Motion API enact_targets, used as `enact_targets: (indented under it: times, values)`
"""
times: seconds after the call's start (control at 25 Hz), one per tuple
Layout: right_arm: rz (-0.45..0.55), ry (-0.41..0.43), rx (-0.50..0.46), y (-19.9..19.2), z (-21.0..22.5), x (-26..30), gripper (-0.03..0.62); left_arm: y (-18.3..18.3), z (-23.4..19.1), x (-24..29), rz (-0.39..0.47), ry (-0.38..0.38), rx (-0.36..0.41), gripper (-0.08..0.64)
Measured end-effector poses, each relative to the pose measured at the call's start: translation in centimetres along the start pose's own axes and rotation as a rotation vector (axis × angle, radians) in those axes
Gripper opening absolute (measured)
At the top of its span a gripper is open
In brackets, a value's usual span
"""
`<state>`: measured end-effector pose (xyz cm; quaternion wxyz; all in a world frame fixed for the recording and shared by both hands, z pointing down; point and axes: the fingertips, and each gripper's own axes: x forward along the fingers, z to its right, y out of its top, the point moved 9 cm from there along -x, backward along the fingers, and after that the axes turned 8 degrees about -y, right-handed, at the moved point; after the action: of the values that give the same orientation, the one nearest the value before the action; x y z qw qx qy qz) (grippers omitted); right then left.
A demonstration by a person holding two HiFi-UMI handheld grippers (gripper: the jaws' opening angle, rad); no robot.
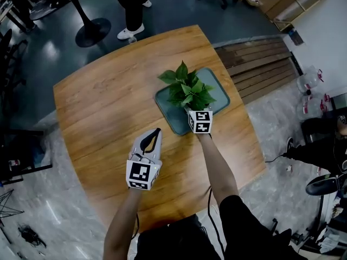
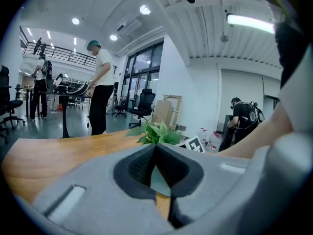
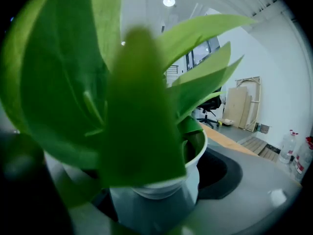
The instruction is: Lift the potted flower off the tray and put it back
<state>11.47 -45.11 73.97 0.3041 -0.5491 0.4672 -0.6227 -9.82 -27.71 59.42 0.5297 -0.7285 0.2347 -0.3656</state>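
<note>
Your left gripper point(image 1: 156, 131) sits clenched and empty at 7 o'clock from the tray point(image 1: 216, 81), out of the way. Your right gripper point(image 1: 196, 112) comes in from 6, jaws clamped on the potted flower point(image 1: 187, 88) over the tray, low so it's probably clear of the leaves.

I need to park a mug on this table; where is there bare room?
Bare wood spreads beyond the left tongs across the table, up to the tray. Crowded: the tray's near end, where the right tongs clasp the potted flower.
</note>
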Motion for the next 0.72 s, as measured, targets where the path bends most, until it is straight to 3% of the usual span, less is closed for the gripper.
enact_targets:
  times: [0.44, 0.72]
  values:
    - [-0.065, 0.048, -0.004, -0.9, -0.5, -2.8, 0.514, 1.0, 2.2, -0.3, 0.022, -0.057, 0.007, -0.003]
    - [-0.074, 0.026, 0.034, -1.9, -0.4, -8.8, 0.512, 0.6, 4.3, -2.1, 0.016, -0.069, -0.020, -0.003]
